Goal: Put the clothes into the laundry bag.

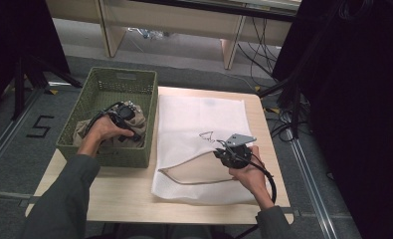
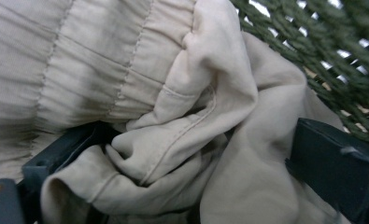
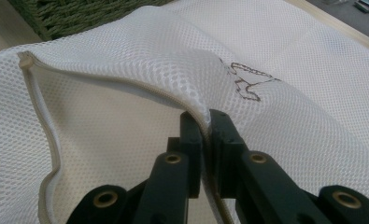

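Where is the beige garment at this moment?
In the high view, the beige garment lies inside the green basket at the table's left, beside the white mesh bag, with the left gripper on it.

A crumpled beige garment lies bunched inside the green basket. Just beside the basket, a white mesh laundry bag lies flat, its near zippered edge lifted so its mouth gapes.

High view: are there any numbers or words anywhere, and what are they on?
"5": a black number marked on the grey floor, left of the green basket.
Dark outline mark on the white mesh bag: it looks like a drawn sign, not letters; nothing in it can be read.
No other words or numbers can be read.
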A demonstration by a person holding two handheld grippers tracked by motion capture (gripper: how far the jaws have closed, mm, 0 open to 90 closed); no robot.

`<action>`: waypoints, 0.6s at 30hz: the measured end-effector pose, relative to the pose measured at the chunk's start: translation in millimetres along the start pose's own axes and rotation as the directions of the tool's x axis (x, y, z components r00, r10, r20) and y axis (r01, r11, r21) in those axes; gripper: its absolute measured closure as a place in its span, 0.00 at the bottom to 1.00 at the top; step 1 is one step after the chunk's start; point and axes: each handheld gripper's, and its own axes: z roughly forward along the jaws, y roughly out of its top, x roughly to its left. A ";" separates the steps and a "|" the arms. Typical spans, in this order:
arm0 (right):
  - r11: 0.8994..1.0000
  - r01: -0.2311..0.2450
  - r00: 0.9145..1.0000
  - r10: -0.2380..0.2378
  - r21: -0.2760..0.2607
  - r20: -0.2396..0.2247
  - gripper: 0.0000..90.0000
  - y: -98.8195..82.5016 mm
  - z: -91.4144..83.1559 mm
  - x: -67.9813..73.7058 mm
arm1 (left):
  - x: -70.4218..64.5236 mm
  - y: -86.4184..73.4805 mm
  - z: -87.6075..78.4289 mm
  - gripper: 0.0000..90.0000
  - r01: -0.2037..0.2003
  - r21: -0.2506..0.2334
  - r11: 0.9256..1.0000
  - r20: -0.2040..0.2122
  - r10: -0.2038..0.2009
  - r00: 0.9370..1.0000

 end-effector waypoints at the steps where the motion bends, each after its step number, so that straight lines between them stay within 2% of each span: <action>1: 1.000 0.002 1.000 -0.002 -0.001 -0.001 0.95 0.1 -0.1 0.0 | -0.2 -0.8 2.0 0.00 0.001 0.000 1.000 -0.009 -0.001 1.000; 4: 1.000 0.001 1.000 -0.001 0.000 0.000 0.95 -0.1 -0.4 0.3 | -0.3 -2.0 4.9 0.00 0.004 0.012 1.000 -0.025 -0.003 1.000; 5: 1.000 0.001 1.000 -0.001 -0.002 -0.001 0.95 0.0 -0.2 0.1 | 0.3 -1.8 5.5 0.04 0.007 0.021 1.000 -0.043 -0.006 0.999; 7: 1.000 0.002 1.000 -0.002 -0.003 0.000 0.95 0.0 -0.3 0.0 | 2.5 -3.3 4.3 0.25 0.025 0.012 1.000 -0.060 -0.024 0.998; 9: 1.000 0.001 1.000 -0.001 -0.003 -0.004 0.95 -0.1 -0.6 -0.2 | 4.2 -5.1 3.7 0.50 0.036 0.008 0.999 -0.037 -0.036 0.999; 12: 1.000 -0.007 1.000 0.007 -0.003 -0.001 0.95 -0.2 -1.2 -0.3 | 0.7 -4.5 5.1 0.67 0.003 0.016 1.000 -0.045 -0.002 0.999; 14: 1.000 -0.001 1.000 0.001 -0.006 -0.001 0.95 -0.2 -1.2 -0.8 | -0.3 -4.3 5.0 0.74 -0.011 0.015 1.000 -0.043 0.011 0.999; 18: 1.000 -0.003 1.000 0.003 -0.004 0.000 0.95 -0.2 -1.4 -0.8 | -0.2 -4.9 3.0 0.81 -0.008 -0.004 1.000 -0.042 0.008 0.999</action>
